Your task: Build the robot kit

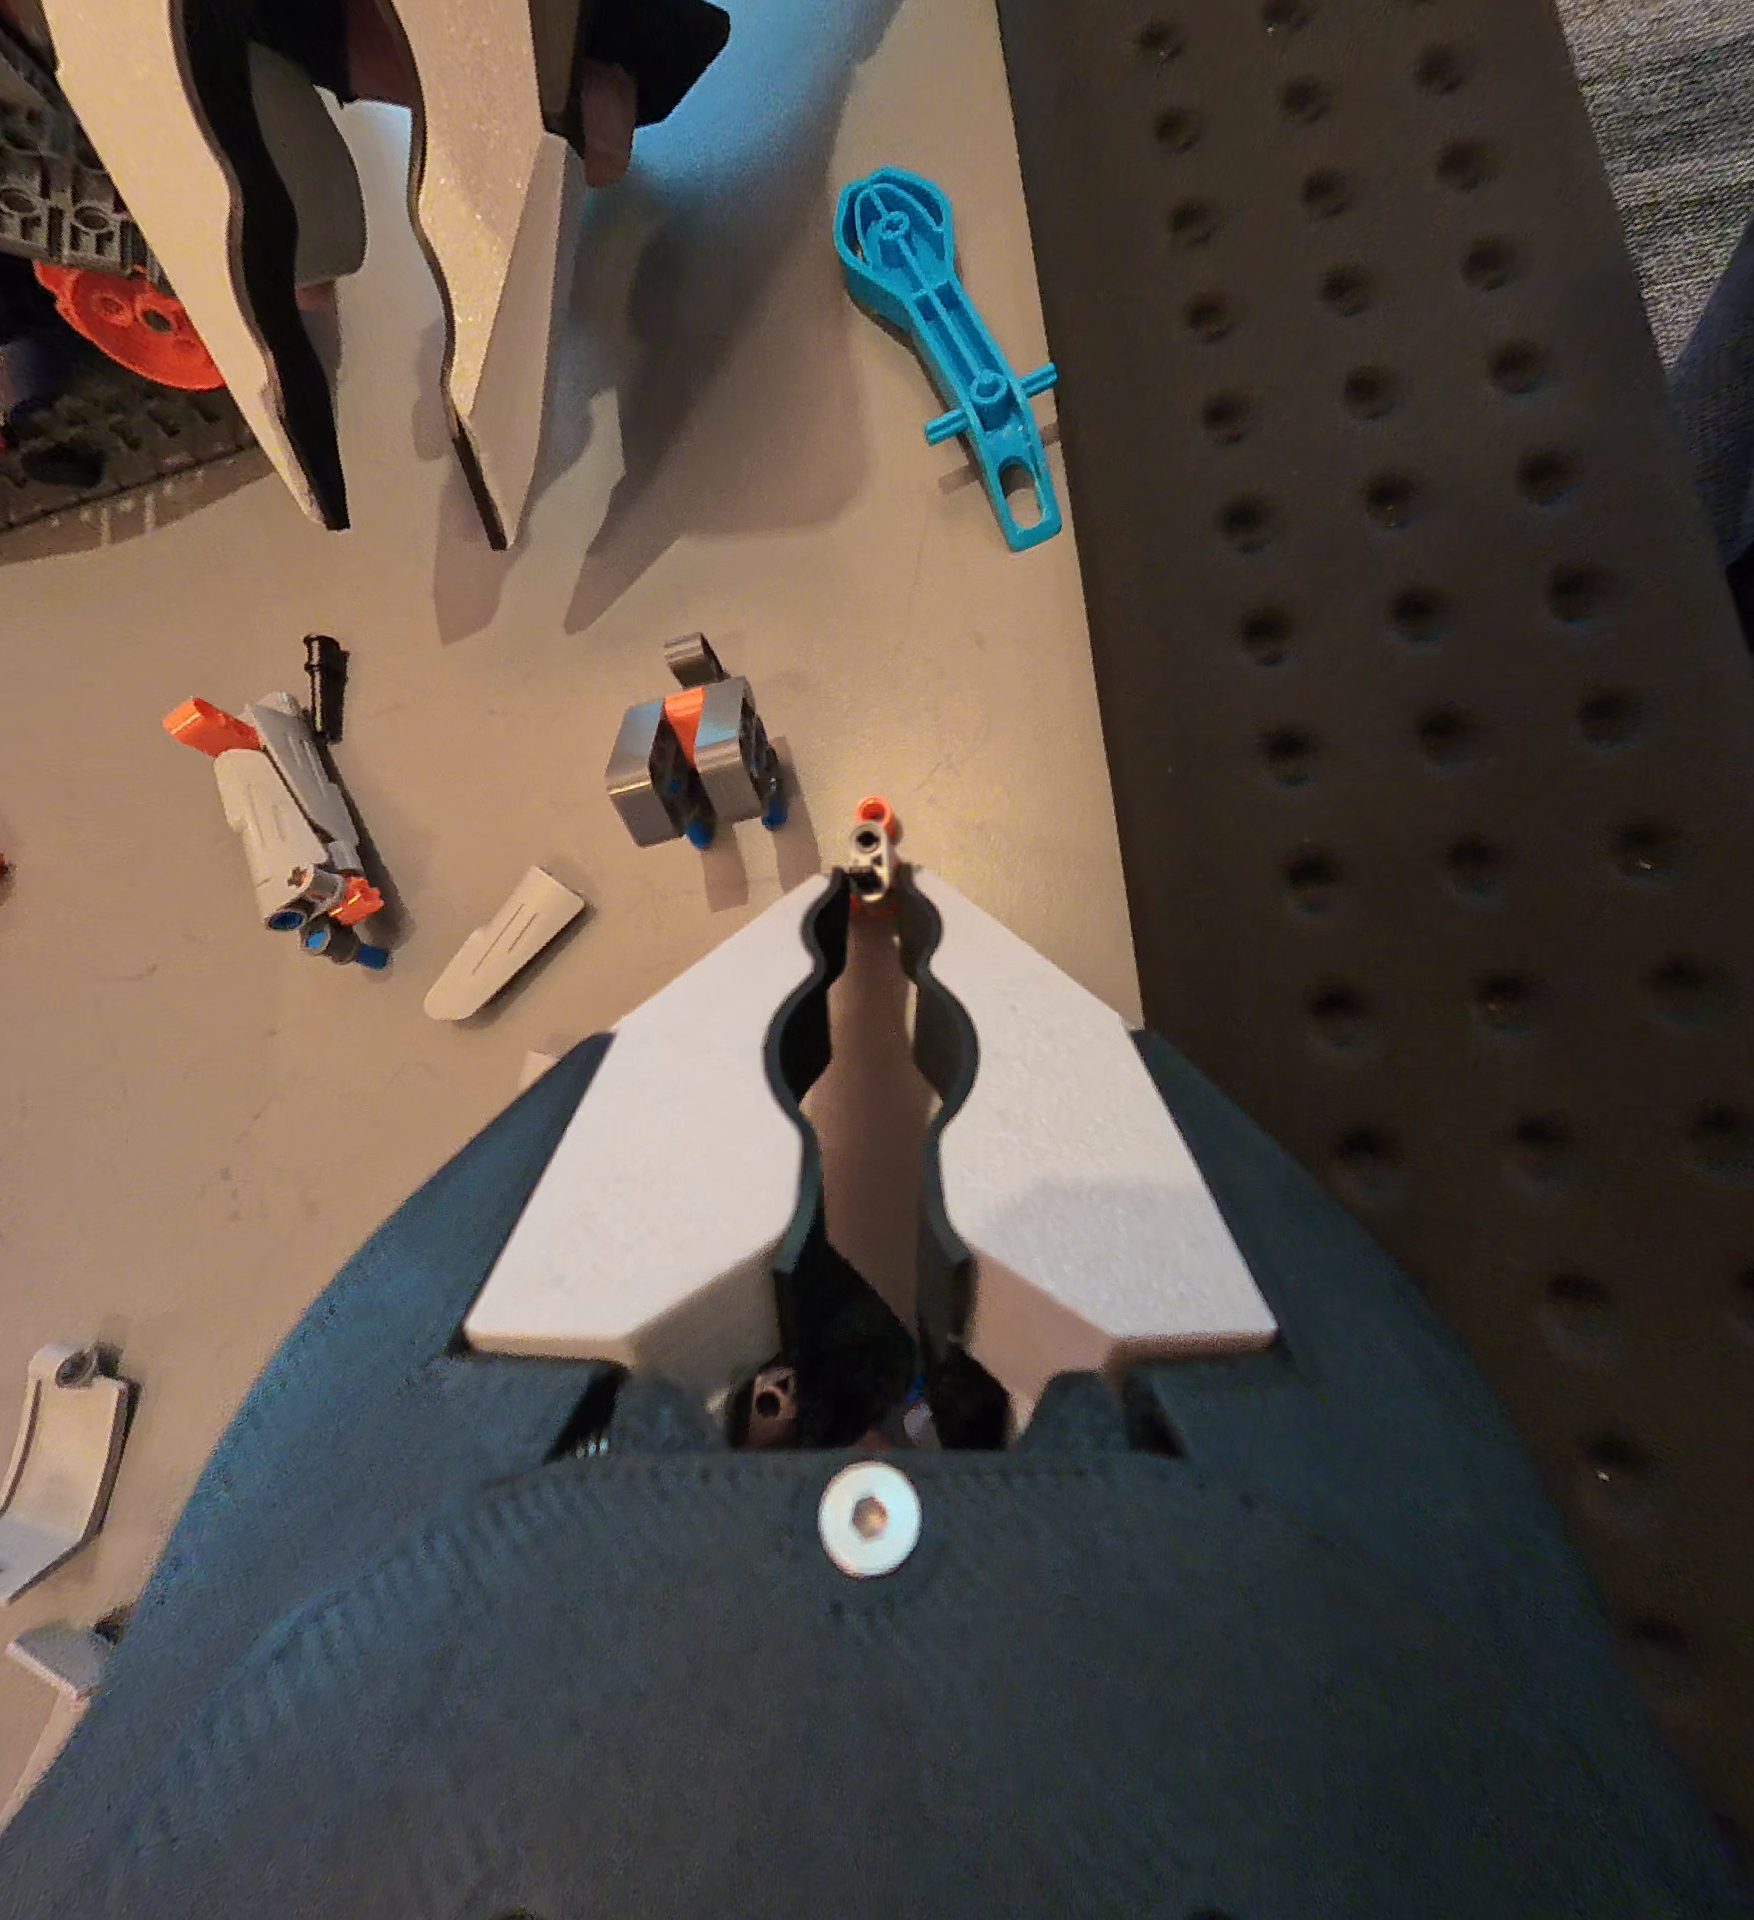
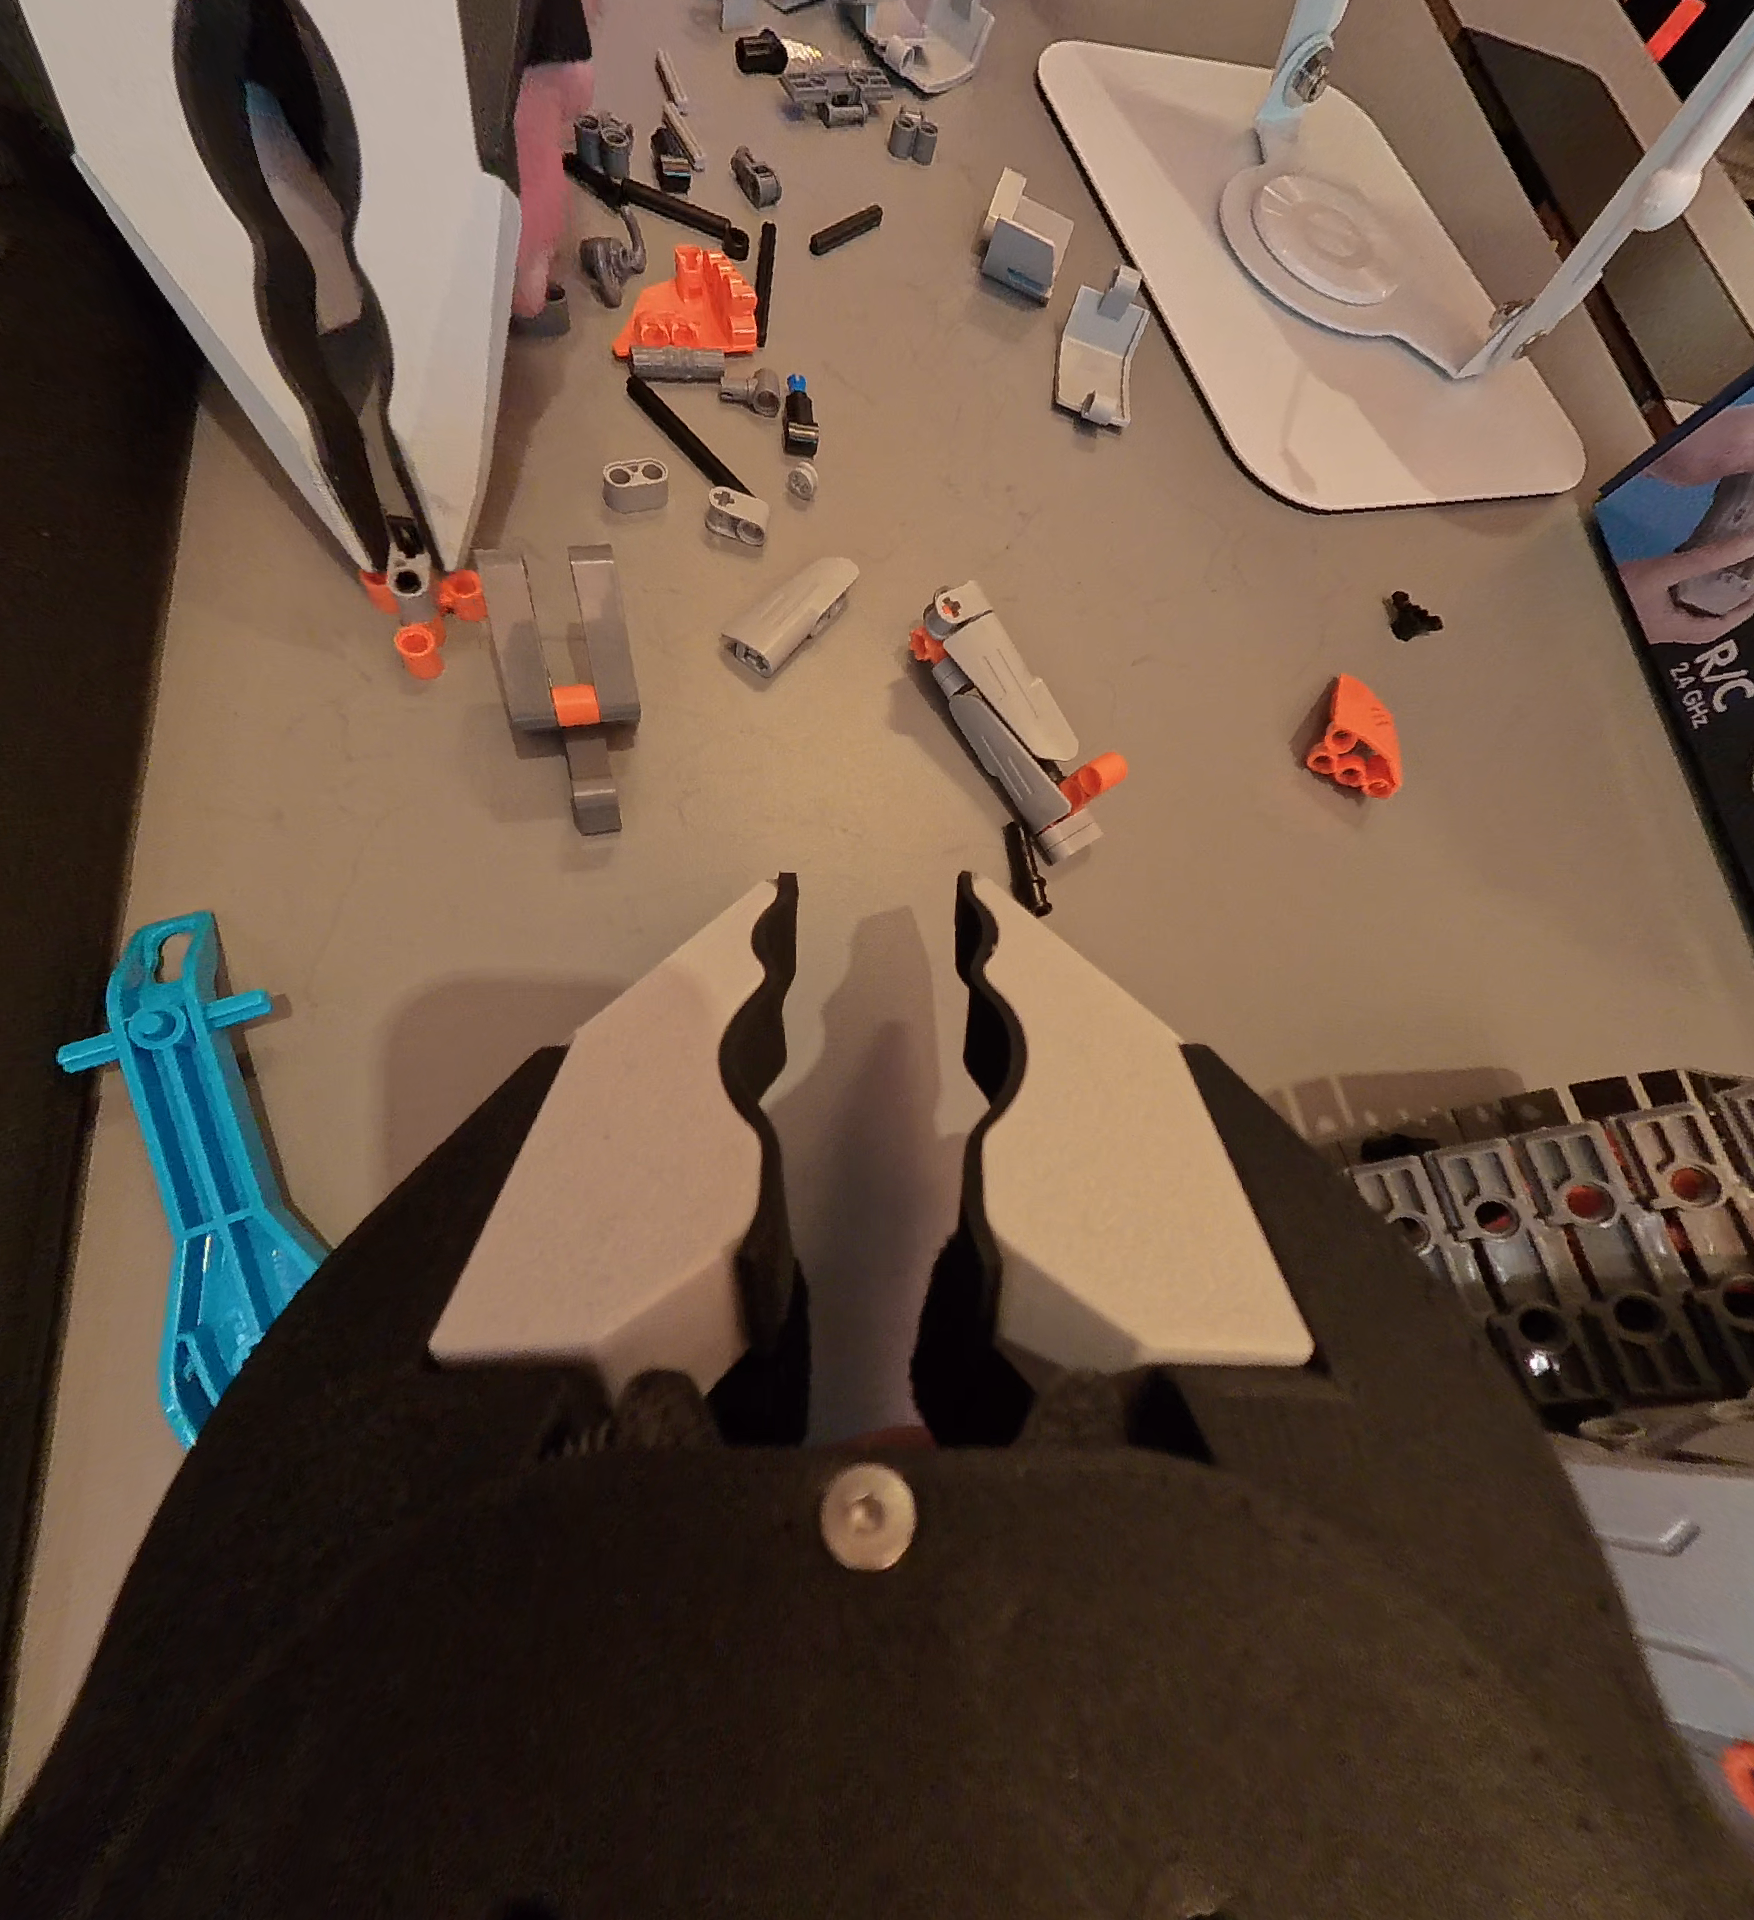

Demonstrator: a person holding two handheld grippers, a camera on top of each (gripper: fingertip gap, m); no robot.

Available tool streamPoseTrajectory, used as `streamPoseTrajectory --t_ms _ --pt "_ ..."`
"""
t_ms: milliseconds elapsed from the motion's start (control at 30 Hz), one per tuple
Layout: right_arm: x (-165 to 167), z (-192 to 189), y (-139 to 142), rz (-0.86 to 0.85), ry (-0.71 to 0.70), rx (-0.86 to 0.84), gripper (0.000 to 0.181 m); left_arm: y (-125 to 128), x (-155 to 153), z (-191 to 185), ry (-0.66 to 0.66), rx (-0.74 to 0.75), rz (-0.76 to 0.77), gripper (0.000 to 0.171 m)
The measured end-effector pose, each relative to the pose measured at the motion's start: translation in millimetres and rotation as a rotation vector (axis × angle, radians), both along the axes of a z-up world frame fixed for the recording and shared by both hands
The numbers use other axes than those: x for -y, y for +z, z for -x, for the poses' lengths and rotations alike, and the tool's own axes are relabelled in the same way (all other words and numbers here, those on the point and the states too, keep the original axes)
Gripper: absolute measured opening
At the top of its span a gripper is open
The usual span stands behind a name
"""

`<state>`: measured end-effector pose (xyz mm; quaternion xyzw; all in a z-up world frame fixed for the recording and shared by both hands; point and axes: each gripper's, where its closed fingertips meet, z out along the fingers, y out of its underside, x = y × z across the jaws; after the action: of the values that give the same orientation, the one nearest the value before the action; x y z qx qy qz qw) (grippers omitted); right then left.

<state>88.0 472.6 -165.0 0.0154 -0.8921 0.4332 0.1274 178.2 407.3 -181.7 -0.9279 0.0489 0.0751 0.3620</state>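
Observation:
My left gripper [image 1: 871, 883] is shut on a small grey and orange connector piece [image 1: 870, 847], held at the fingertips close to the table near a dark perforated chair back [image 1: 1424, 623]. In the right wrist view the left gripper [image 2: 407, 569] pinches the same piece [image 2: 414, 582], with loose orange connectors [image 2: 421, 646] beside it. My right gripper [image 2: 875, 888] is open and empty above the grey table; it also shows in the left wrist view [image 1: 416, 525]. A grey U-shaped assembly with an orange clip [image 1: 691, 764] [image 2: 566, 649] lies next to the left gripper's tip.
A blue brick-separator tool [image 1: 940, 343] [image 2: 189, 1132] lies near the table edge. A grey and orange sub-assembly [image 2: 1008, 717] [image 1: 286, 821], a grey panel [image 2: 790, 615], a tracked vehicle chassis [image 2: 1600, 1247] [image 1: 42, 343], a white lamp base [image 2: 1320, 312], a printed box [image 2: 1746, 644] and several small parts surround them. My right fingertips sit around 12 cm from my left ones.

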Motion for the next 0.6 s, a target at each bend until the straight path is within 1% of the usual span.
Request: streamPoseTrajectory --t_ms 600 --pt "-2.4 2.8 -1.2 0.003 -0.009 0.009 0.029 0.3 8.8 7.2 0.035 -0.008 0.005 0.007"
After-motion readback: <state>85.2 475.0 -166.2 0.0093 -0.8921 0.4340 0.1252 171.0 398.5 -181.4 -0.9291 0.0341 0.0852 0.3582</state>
